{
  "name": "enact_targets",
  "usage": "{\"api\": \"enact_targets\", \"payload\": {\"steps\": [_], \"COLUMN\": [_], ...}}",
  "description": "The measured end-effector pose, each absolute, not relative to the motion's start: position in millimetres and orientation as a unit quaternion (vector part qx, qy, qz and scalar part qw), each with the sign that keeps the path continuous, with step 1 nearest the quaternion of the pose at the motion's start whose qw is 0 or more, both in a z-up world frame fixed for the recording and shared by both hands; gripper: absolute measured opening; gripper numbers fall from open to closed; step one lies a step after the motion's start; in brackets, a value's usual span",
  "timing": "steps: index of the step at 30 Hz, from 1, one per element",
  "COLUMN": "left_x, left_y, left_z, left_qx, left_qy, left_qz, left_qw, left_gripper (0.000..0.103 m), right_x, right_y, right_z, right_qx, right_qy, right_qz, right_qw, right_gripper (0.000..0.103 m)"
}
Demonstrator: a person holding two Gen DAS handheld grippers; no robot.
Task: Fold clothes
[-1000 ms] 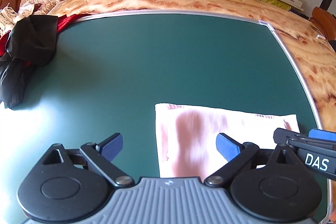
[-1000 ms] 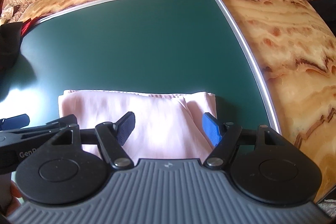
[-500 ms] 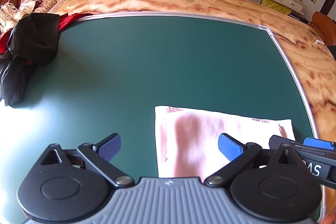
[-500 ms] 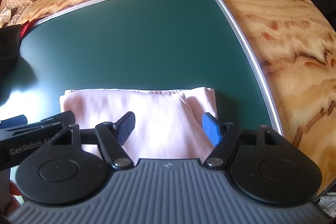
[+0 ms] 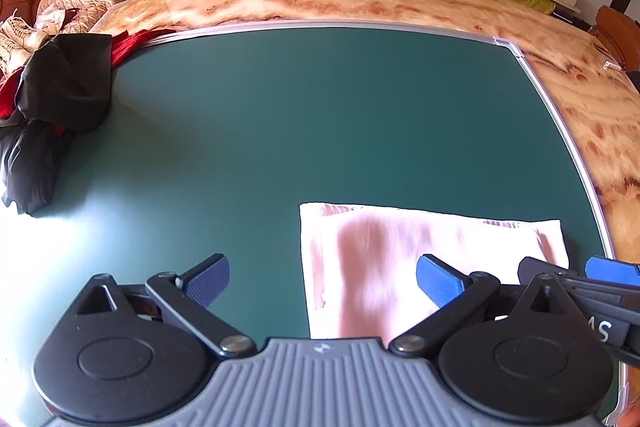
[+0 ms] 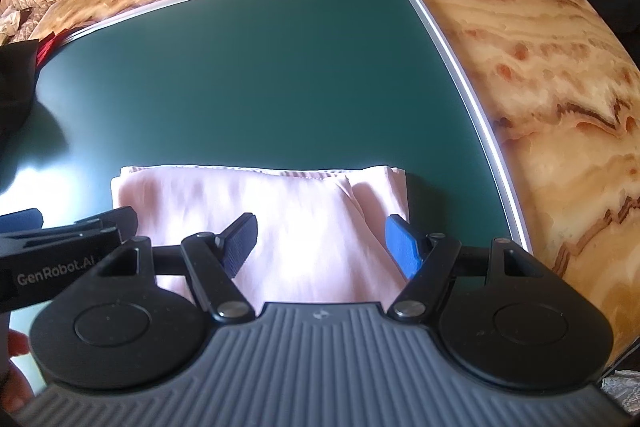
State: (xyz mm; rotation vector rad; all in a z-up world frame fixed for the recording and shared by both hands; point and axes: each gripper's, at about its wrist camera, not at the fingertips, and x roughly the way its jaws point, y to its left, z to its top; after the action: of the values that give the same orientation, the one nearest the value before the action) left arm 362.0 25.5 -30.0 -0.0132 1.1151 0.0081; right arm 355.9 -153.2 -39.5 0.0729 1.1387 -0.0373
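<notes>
A pink garment (image 5: 400, 251), folded into a flat rectangle, lies on the green mat (image 5: 320, 127) near its right edge. My left gripper (image 5: 322, 279) is open over the garment's left edge, one finger above bare mat and the other above the cloth. My right gripper (image 6: 320, 241) is open over the right part of the pink garment (image 6: 280, 203), with its right finger near the folded end. Nothing is pinched by either. Each gripper shows at the edge of the other's view: the right gripper (image 5: 580, 279) and the left gripper (image 6: 68, 239).
A heap of black and red clothes (image 5: 52, 99) sits on the mat's far left corner. A metal strip borders the mat, with the marble tabletop (image 6: 540, 67) beyond it. Chairs, a sofa and shelves stand around the table. A person's fingers (image 6: 16, 347) show at the lower left.
</notes>
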Motion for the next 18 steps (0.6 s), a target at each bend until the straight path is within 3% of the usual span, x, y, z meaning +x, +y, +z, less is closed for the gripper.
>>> {"api": "enact_targets", "payload": {"steps": [18], "left_x": [358.0], "left_y": [25.6], "left_z": [-26.4], "left_qx": [0.003], "left_qy": [0.528], "left_qz": [0.009], "left_qw": [0.849], "left_gripper": [0.102], "right_x": [350.2], "right_y": [-147.8], "right_z": [-36.6], "right_qx": [0.025], "right_qy": [0.540], "right_qz": [-0.017], "right_qw": [0.841], "right_gripper": [0.079]}}
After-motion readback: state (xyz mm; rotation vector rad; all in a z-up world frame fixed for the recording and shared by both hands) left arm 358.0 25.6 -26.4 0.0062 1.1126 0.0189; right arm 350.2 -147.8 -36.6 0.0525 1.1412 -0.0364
